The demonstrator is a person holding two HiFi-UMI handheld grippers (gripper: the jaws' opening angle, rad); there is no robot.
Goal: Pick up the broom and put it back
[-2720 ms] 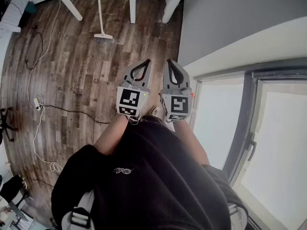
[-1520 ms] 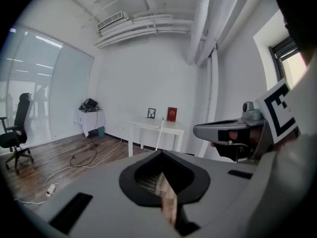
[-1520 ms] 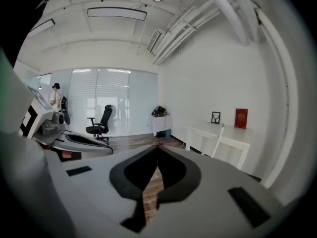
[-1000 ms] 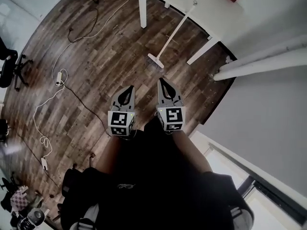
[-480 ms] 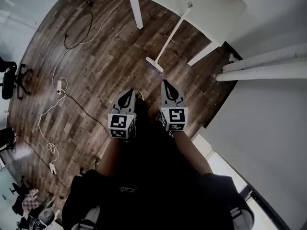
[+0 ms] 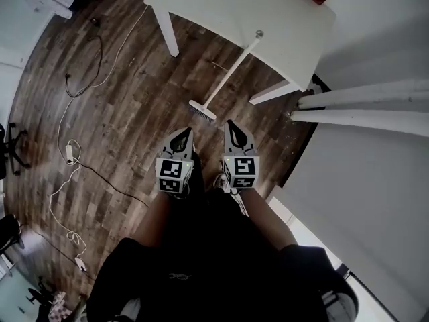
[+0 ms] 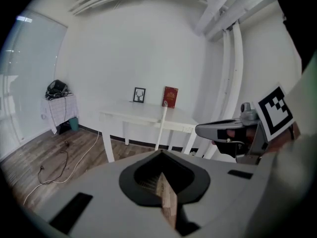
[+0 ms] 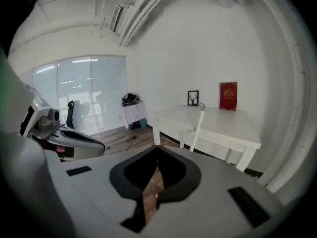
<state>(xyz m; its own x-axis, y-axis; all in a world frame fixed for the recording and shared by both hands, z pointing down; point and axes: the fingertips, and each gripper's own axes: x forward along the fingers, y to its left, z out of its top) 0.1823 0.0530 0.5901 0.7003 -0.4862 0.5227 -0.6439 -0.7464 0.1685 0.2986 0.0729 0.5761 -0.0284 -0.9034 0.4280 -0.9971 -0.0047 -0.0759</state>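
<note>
Both grippers are closed with nothing between the jaws. The left gripper (image 6: 184, 137) and the right gripper (image 6: 232, 129) are side by side, pointing forward and a little down. The broom (image 6: 228, 78) stands ahead of them, not yet touched. Its brush head (image 6: 202, 111) rests on the floor (image 6: 120, 113) near the two tips, roughly between them. Its long handle slopes up and away to the right until the top leans on the edge of the white worktop (image 6: 214, 12). The right gripper looks nearer the handle — it would likely have to open first to take hold.
</note>
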